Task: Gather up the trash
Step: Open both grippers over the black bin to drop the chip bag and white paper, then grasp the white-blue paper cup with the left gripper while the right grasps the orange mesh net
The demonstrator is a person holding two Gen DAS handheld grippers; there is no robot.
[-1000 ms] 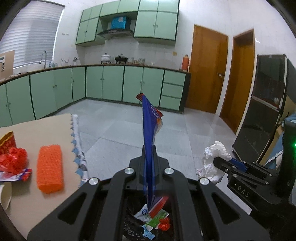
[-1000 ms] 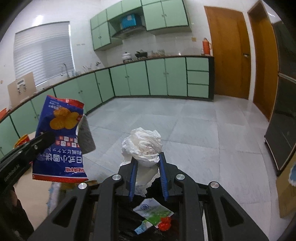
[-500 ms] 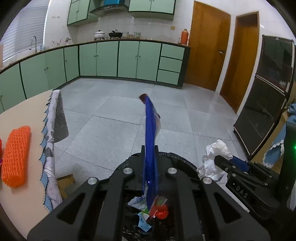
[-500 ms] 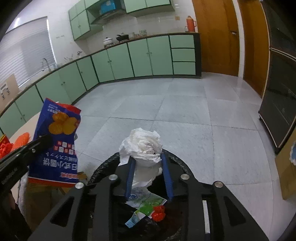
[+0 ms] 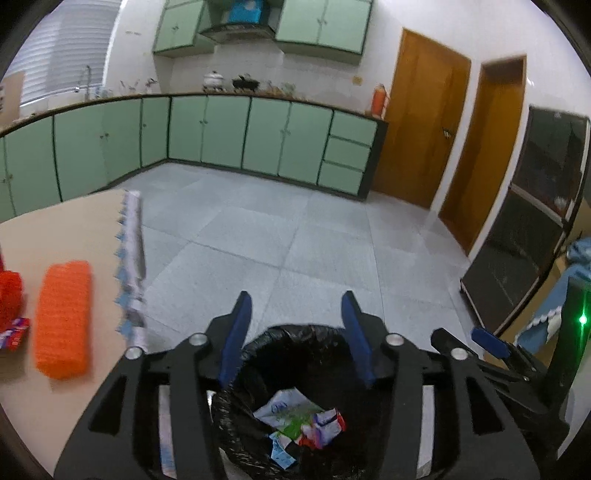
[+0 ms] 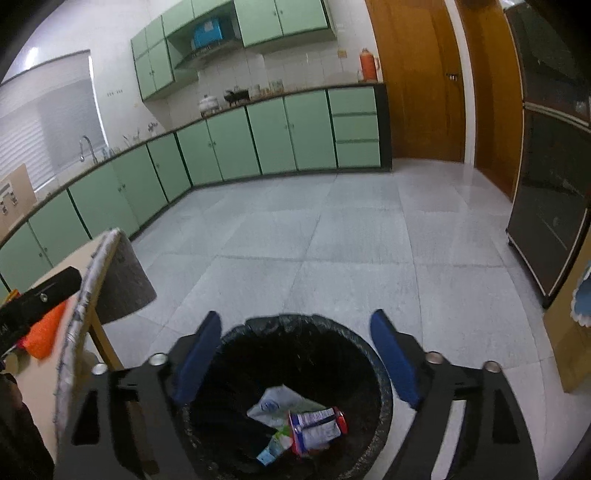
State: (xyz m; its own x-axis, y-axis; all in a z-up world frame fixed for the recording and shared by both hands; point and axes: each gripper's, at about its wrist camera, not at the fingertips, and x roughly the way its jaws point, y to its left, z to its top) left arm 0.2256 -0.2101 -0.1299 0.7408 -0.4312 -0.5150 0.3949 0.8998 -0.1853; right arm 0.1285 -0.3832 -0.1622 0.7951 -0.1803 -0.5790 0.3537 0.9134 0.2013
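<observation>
Left gripper (image 5: 295, 338) jaws just opened, empty, right gripper (image 6: 297, 363) jaws likewise, above bin (image 6: 258, 328).

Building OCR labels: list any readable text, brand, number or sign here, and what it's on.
Nothing reads cleanly.
Wrappers in the bin: print blurred.
Blue box over the hood: too small.
Cardboard box on the counter: marks too small.
Left gripper, right wrist view: white letters cut off at edge.

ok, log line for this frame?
left gripper: just opened, empty | right gripper: just opened, empty | both over bin | wrappers inside
</observation>
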